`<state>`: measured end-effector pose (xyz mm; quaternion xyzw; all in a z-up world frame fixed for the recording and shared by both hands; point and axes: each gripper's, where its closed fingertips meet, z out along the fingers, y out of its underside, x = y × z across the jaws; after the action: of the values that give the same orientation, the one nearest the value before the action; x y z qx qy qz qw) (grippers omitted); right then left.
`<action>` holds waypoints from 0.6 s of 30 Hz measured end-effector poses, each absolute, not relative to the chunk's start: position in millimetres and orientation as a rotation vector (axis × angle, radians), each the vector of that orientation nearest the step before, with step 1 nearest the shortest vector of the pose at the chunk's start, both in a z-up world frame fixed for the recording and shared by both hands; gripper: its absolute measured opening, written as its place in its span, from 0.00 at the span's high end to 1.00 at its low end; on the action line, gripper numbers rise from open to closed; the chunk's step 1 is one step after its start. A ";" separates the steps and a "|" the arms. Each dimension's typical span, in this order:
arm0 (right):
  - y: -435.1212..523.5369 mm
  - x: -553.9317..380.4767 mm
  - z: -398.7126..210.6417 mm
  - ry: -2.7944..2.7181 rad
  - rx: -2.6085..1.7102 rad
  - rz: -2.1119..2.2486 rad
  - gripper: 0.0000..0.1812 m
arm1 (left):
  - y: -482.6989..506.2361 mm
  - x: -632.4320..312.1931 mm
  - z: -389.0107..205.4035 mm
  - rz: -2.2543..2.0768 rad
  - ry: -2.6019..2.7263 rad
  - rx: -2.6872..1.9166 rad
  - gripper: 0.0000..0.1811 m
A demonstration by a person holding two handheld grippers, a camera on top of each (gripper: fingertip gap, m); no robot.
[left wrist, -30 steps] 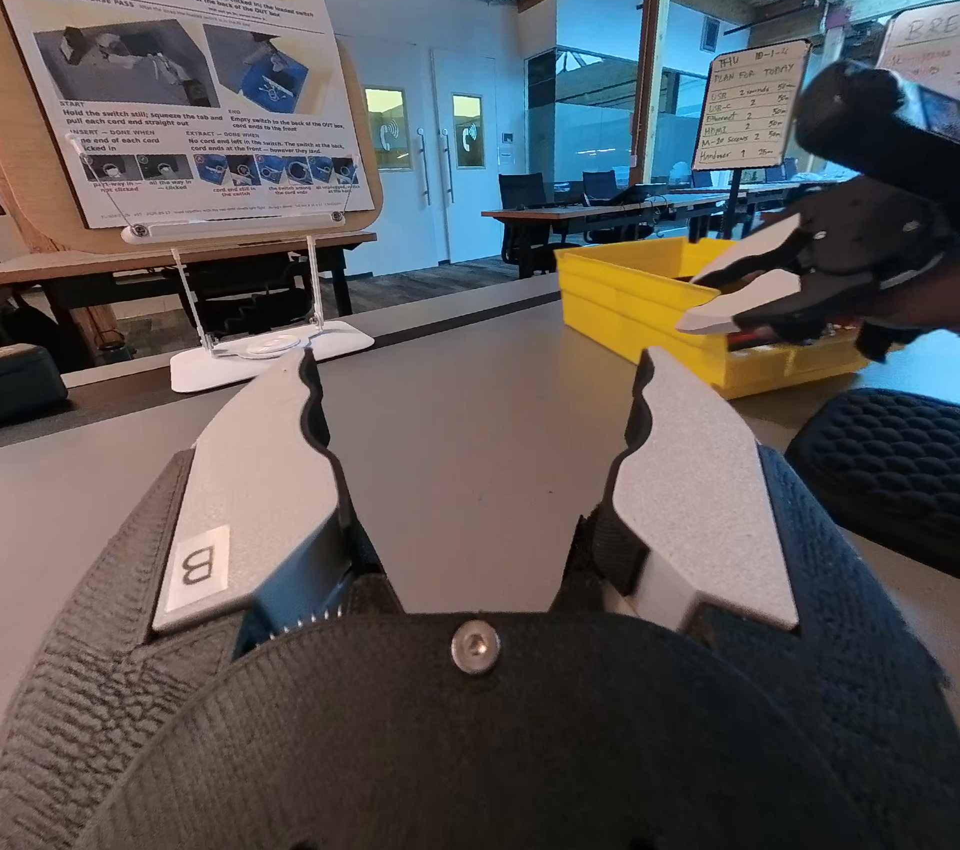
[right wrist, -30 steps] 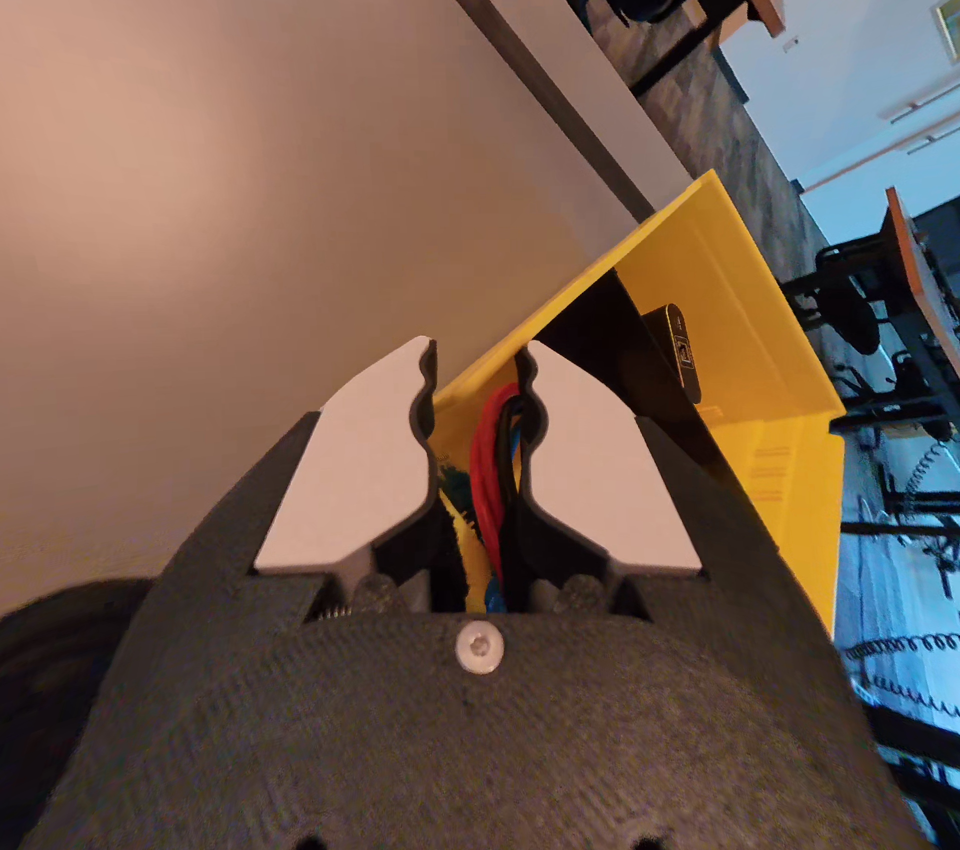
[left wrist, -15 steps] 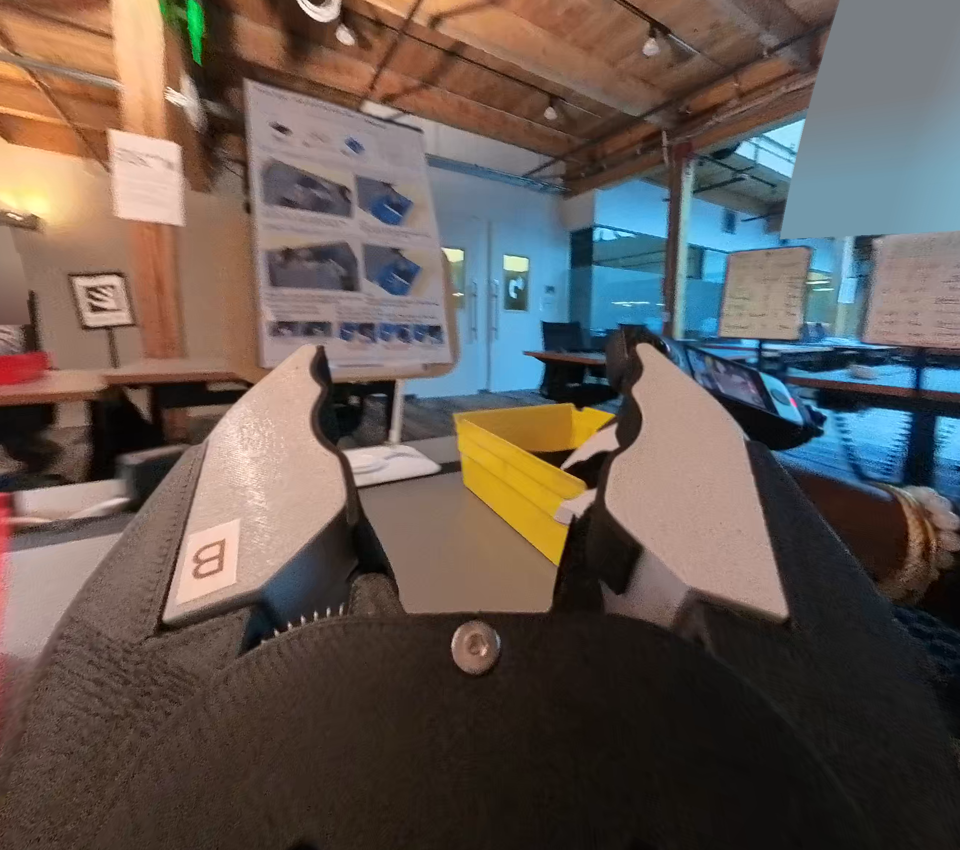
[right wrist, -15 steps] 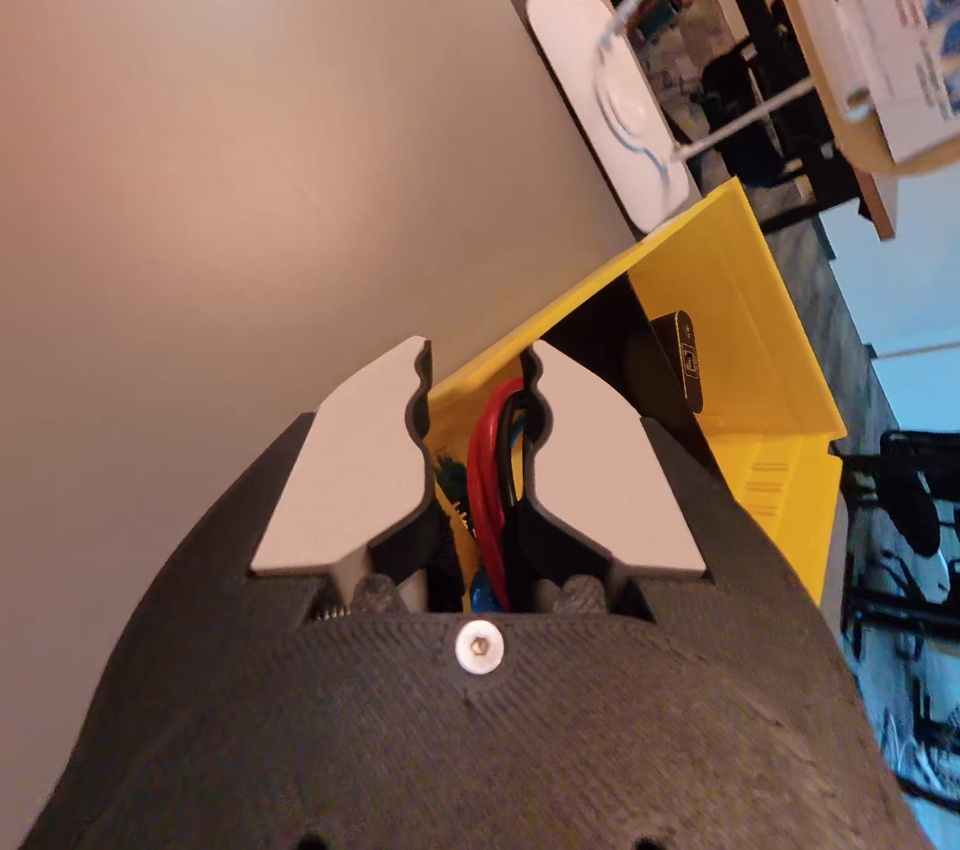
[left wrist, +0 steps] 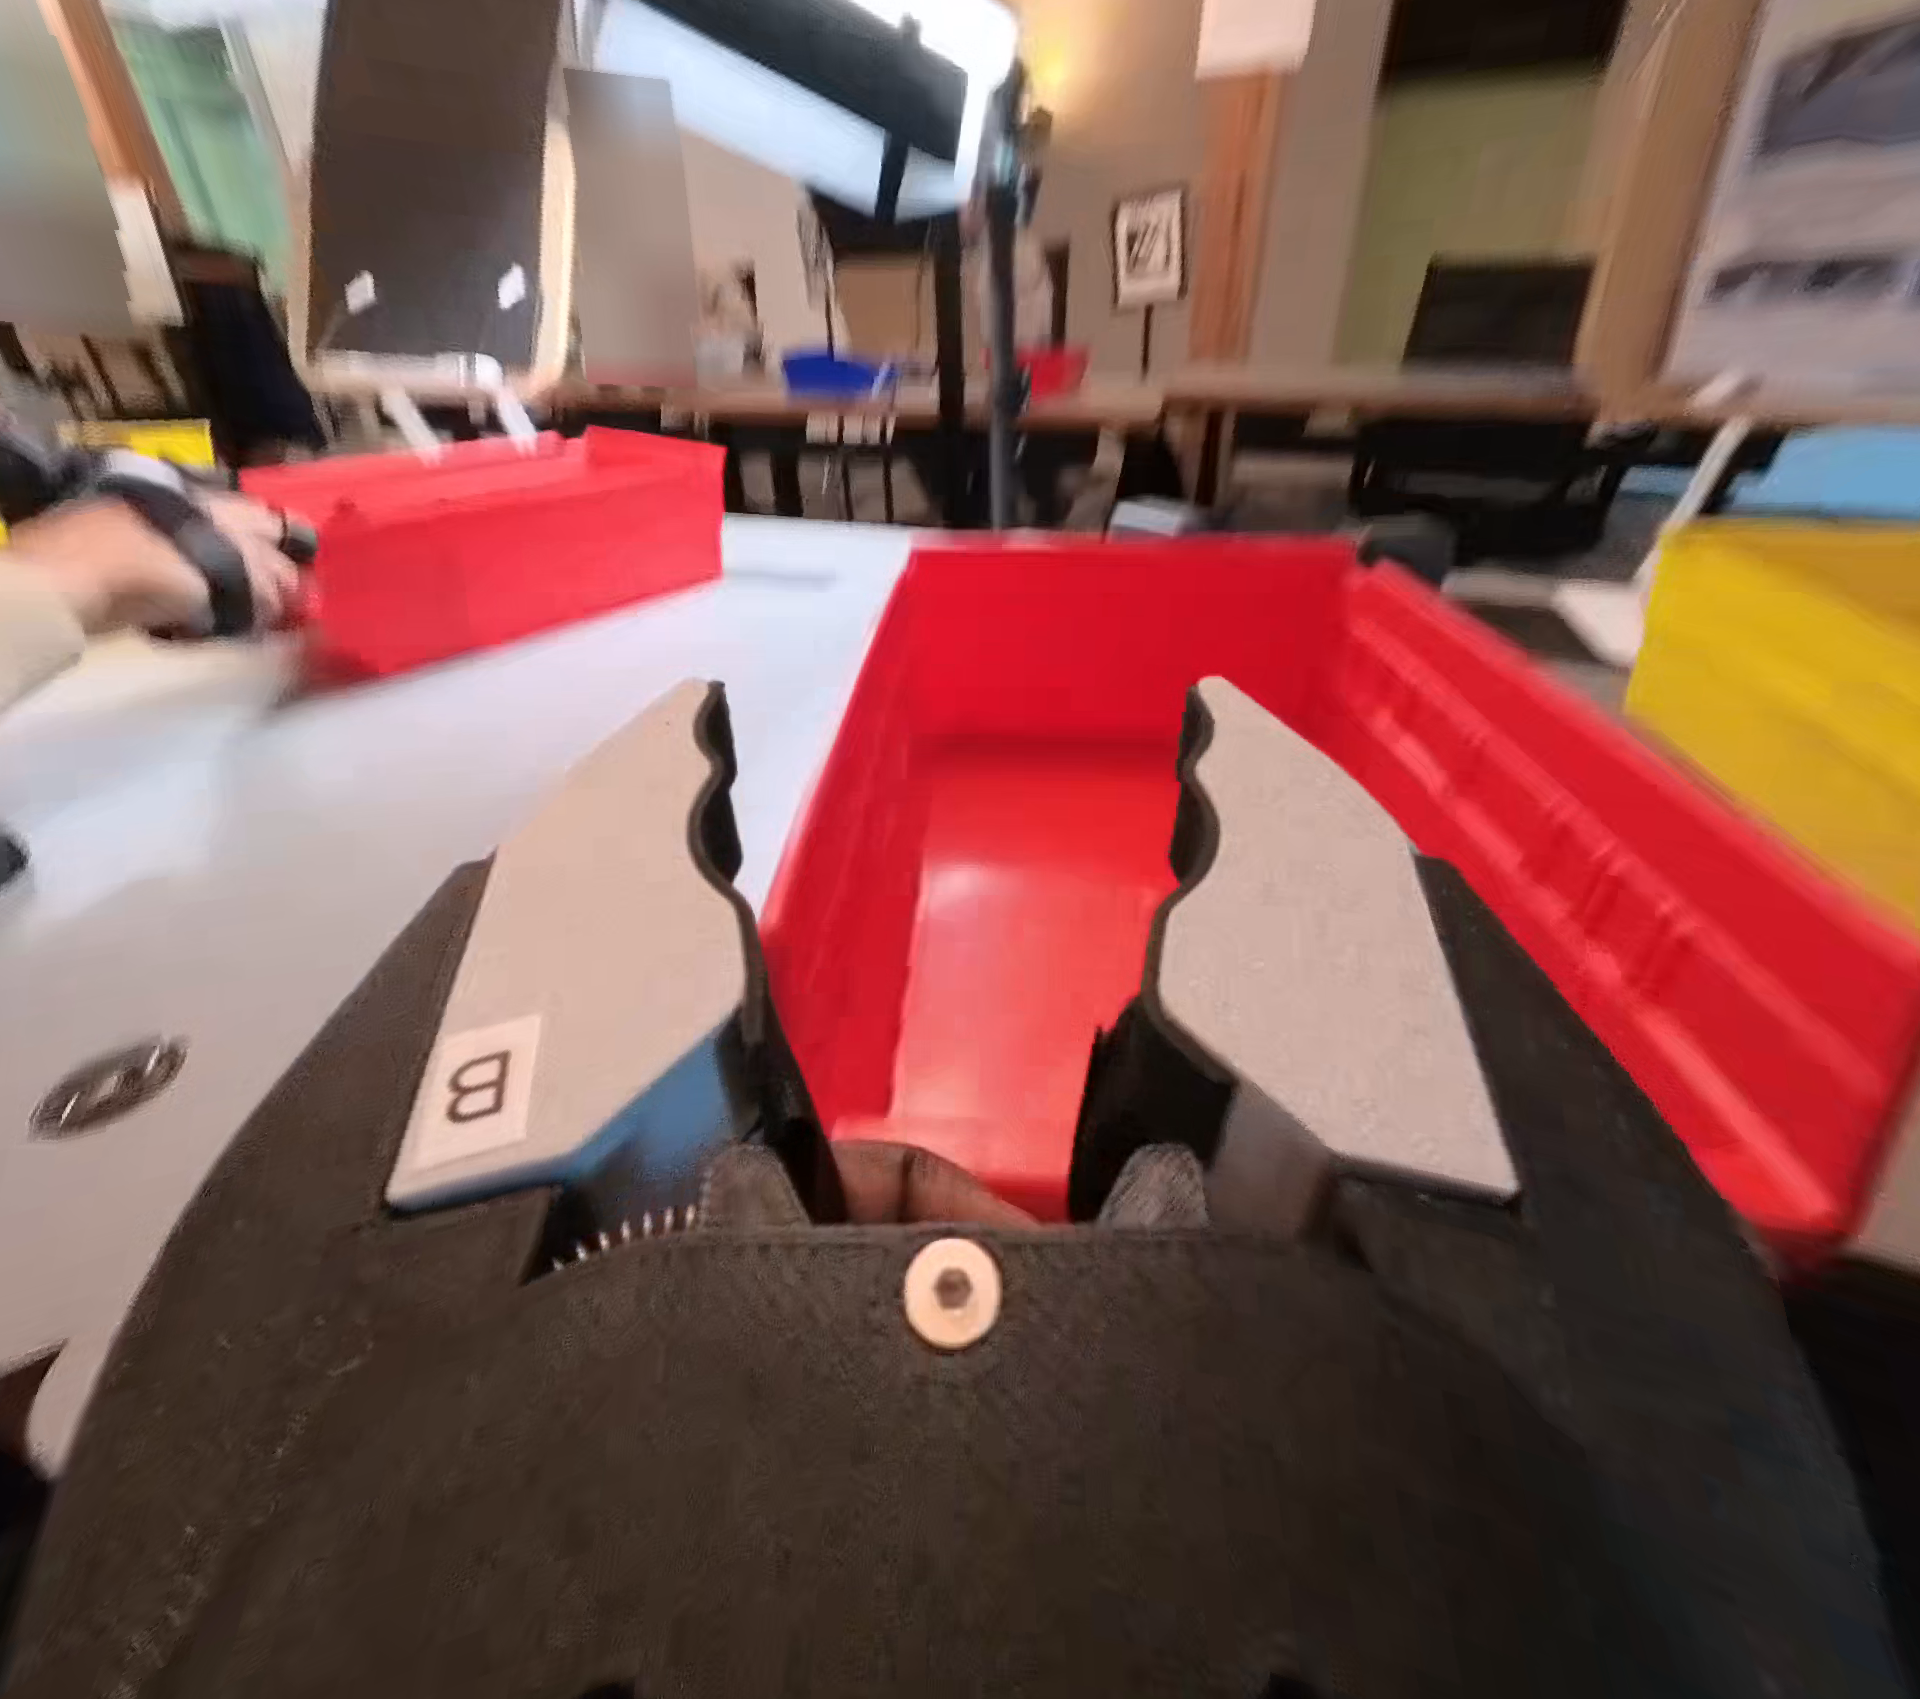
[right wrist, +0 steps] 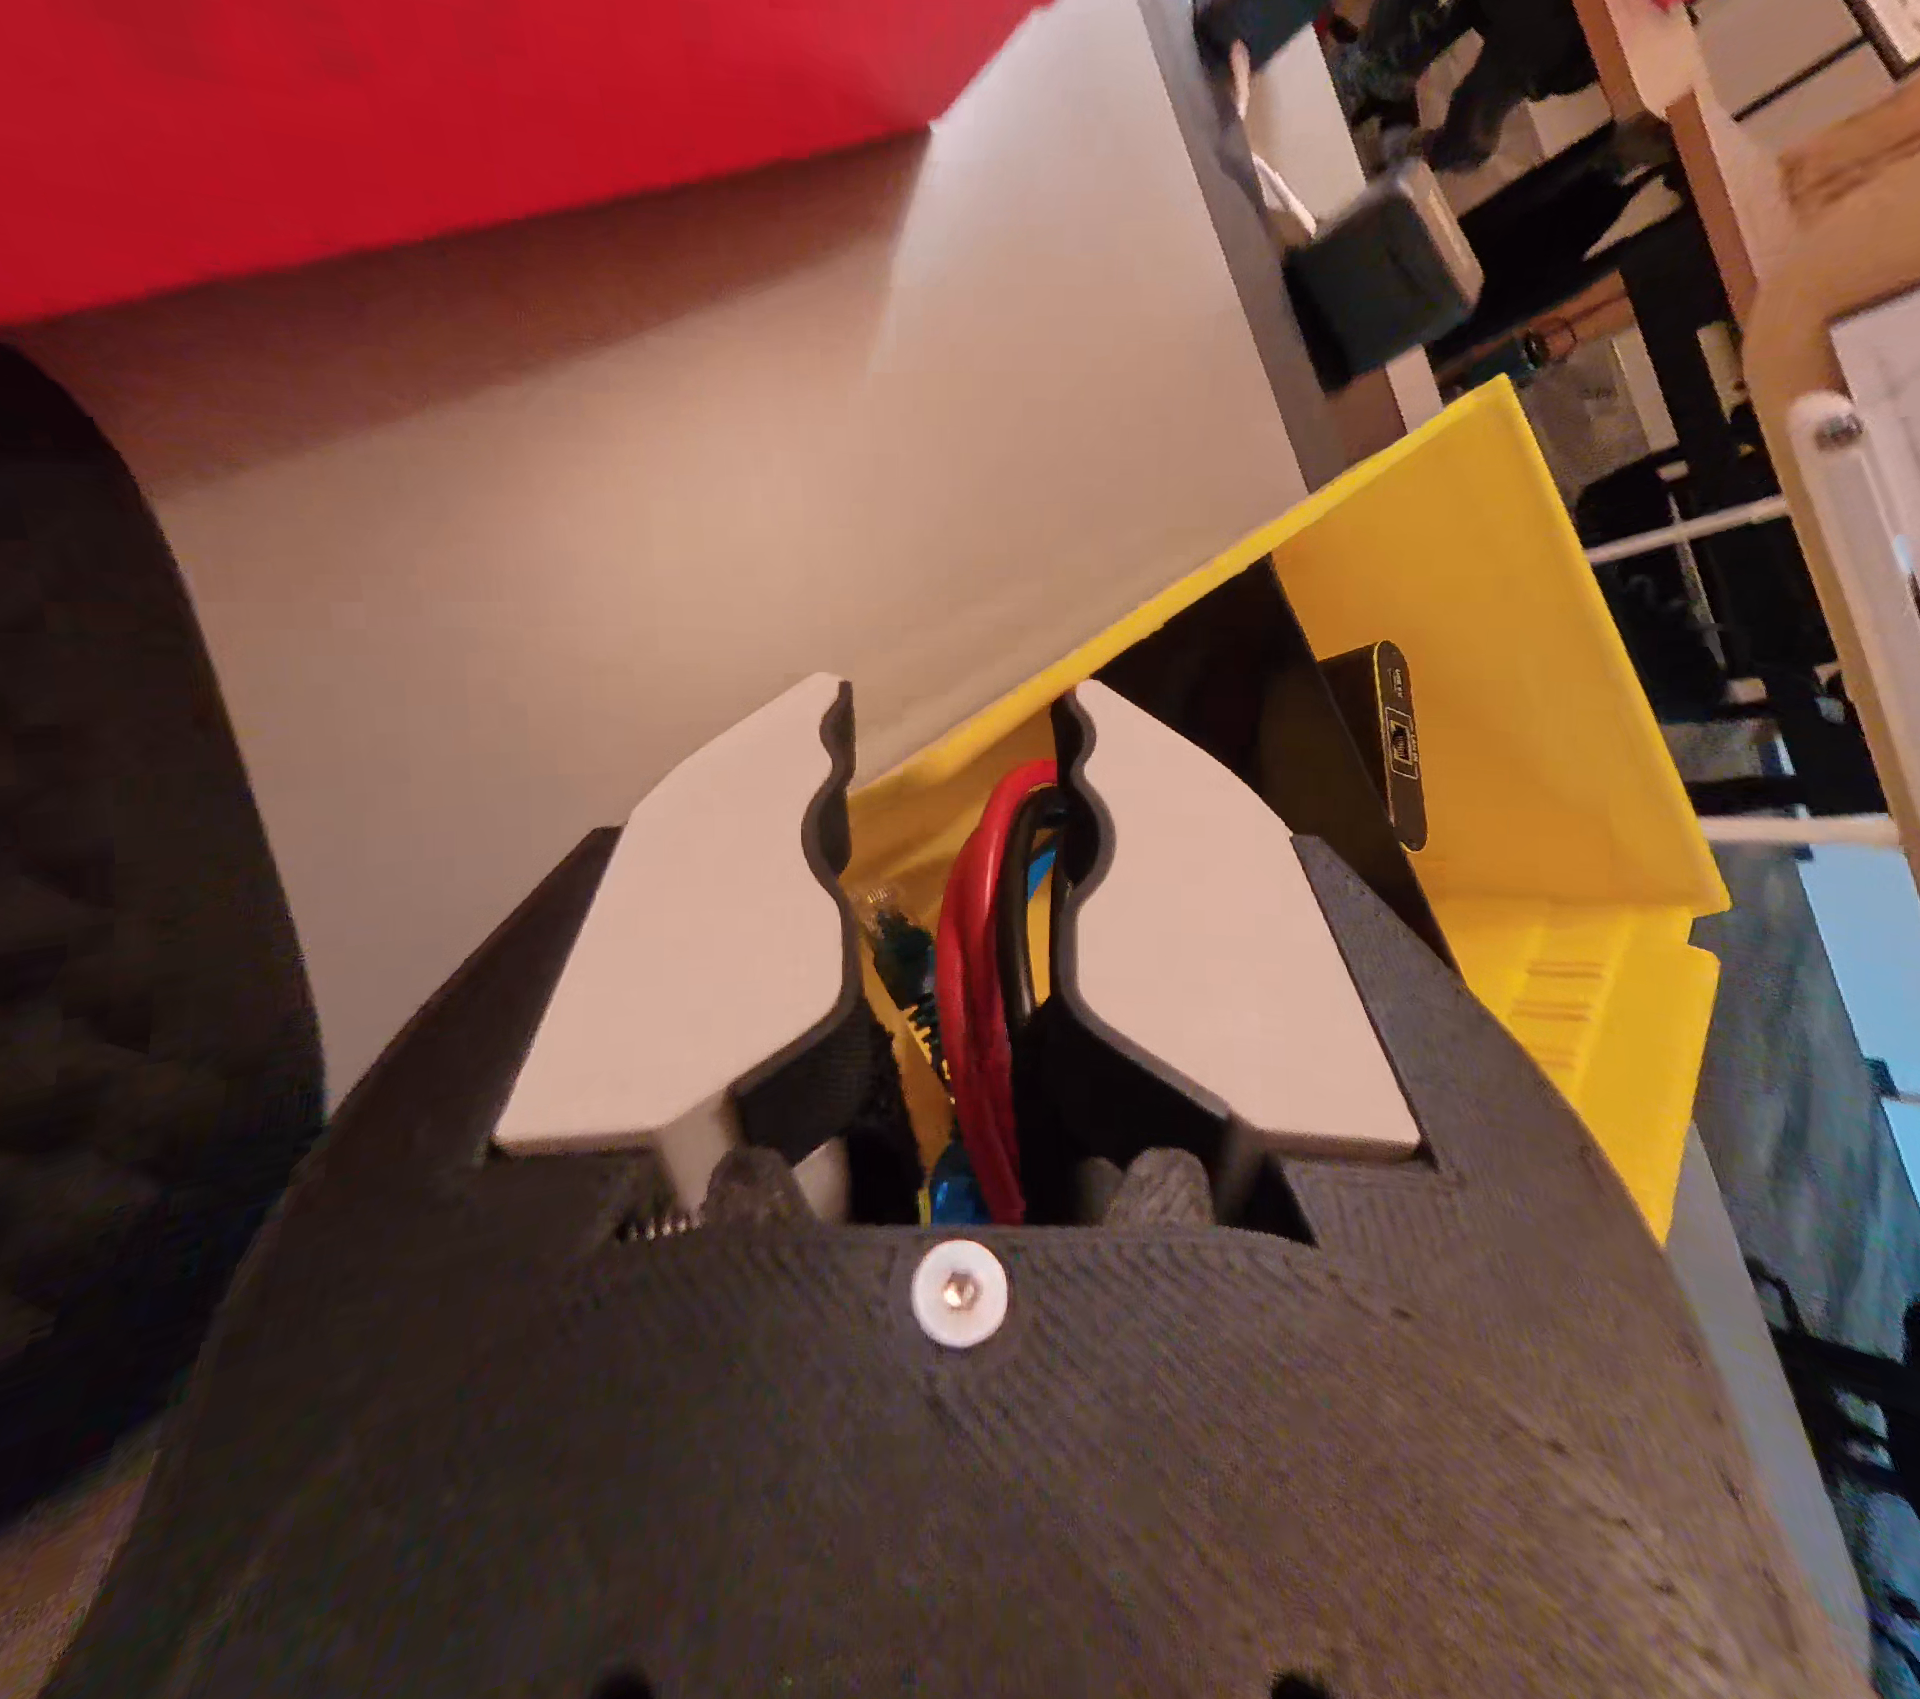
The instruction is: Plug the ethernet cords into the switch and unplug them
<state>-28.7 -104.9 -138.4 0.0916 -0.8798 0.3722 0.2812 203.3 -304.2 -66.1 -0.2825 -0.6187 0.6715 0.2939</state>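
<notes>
Left hand-held gripper (left wrist: 951, 699) spread over empty red bin (left wrist: 1558, 818). Right hand-held gripper (right wrist: 961, 699) part-spread, gripping nothing, above cords (right wrist: 977, 953) in yellow bin (right wrist: 1475, 610) at tabletop (right wrist: 623, 558) edge; switch (right wrist: 1387, 735) inside too.

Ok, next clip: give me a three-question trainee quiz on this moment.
1. True or false: the red bin in front of the left gripper has cords in it.
2. Which bin is the right gripper over: A red, B yellow, C blue?
3. Fill in: the dark box in the yellow bin leans against its ____.

Key: 1 false, what shows of it is bare. 2 B, above red and black cords. 3 wall.
</notes>
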 end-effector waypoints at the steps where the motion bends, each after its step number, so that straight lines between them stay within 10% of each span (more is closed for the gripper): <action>1: -113.4 -23.9 -138.1 -2.358 0.254 1.021 0.80 | -313.3 205.5 -82.5 1.749 -1.722 -0.777 0.56; 11: -171.4 10.3 -135.7 -2.361 0.372 1.190 0.79 | -340.1 214.5 -125.4 1.757 -1.881 -0.788 0.95; 18: -189.7 29.1 -118.1 -2.323 0.431 1.525 0.77 | -321.7 232.2 -130.9 1.556 -1.943 -0.882 0.98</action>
<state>29.1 -189.7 -118.1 0.1512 -0.8149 0.5350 0.1639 232.2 -321.7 -130.9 -0.3235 -0.7128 0.5709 0.2479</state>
